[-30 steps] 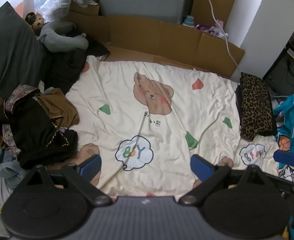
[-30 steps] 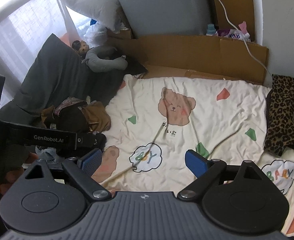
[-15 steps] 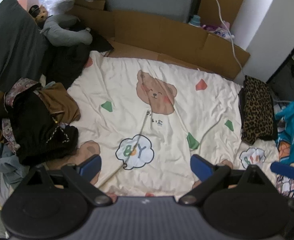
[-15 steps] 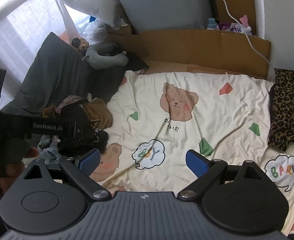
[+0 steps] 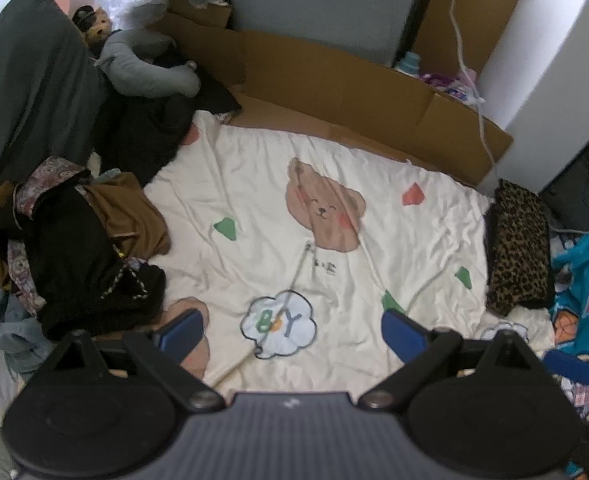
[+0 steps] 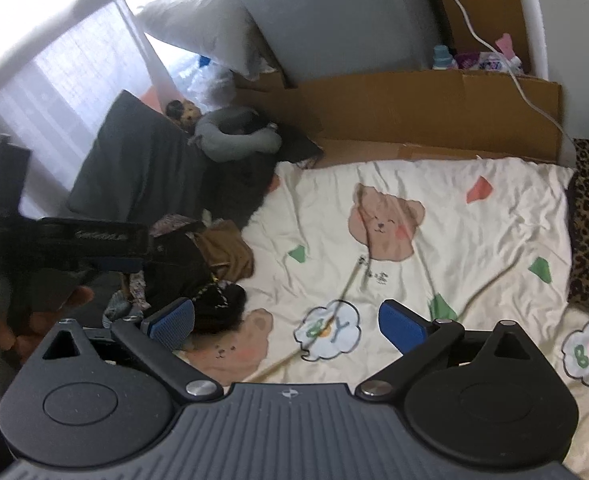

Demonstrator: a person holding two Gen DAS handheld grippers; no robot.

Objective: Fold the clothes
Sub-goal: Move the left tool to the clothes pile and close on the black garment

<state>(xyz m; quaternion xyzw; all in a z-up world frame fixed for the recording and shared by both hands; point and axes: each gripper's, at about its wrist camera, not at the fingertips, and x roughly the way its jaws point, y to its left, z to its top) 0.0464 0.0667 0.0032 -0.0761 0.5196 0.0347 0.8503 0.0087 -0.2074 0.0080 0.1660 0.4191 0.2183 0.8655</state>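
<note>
While both grippers hover over the bed, a heap of clothes (image 5: 74, 248) waits at the sheet's (image 5: 254, 184) left edge.
Left wrist view: left gripper (image 5: 292, 330) spread wide, empty. Right wrist view: right gripper (image 6: 286, 318) at full spread, empty; heap beside its left finger.

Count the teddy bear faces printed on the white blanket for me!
2: one bear face in the middle of the blanket, another at its near edge by the dark clothes pile. More may be hidden.
</note>
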